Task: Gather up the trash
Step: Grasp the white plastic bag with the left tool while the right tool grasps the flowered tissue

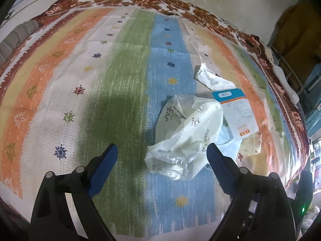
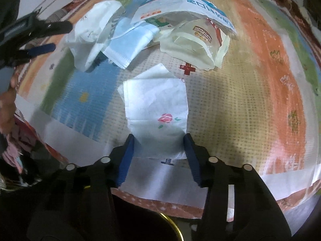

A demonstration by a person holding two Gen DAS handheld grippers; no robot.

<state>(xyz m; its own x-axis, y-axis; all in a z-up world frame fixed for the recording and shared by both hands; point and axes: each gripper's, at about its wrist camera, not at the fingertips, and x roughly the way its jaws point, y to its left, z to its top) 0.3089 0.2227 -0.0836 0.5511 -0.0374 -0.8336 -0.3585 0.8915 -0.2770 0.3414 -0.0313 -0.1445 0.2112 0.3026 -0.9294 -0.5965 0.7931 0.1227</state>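
The big striped blanket (image 2: 250, 110) holds the trash; the crumpled white plastic bag (image 1: 186, 138) lies just ahead of the left gripper (image 1: 162, 150), whose jaws are wide apart with nothing in them. The right gripper (image 2: 158, 138) stands around the near edge of the flat white paper napkin with a pink rose (image 2: 156, 108), jaws partly apart; whether the pads press it I cannot tell, so it is best to pinch firmly, then lift slowly.

Trash scattered on the striped bed cover.
Flat white paper napkin with a pink rose print (image 2: 156, 108) lies nearest the bed edge. Beyond it: crumpled translucent white plastic bag (image 1: 186, 132), folded pale blue face mask (image 2: 128, 44), white-and-blue printed packet (image 1: 238, 112), cream snack wrapper (image 2: 196, 44) lying open, touching one another.
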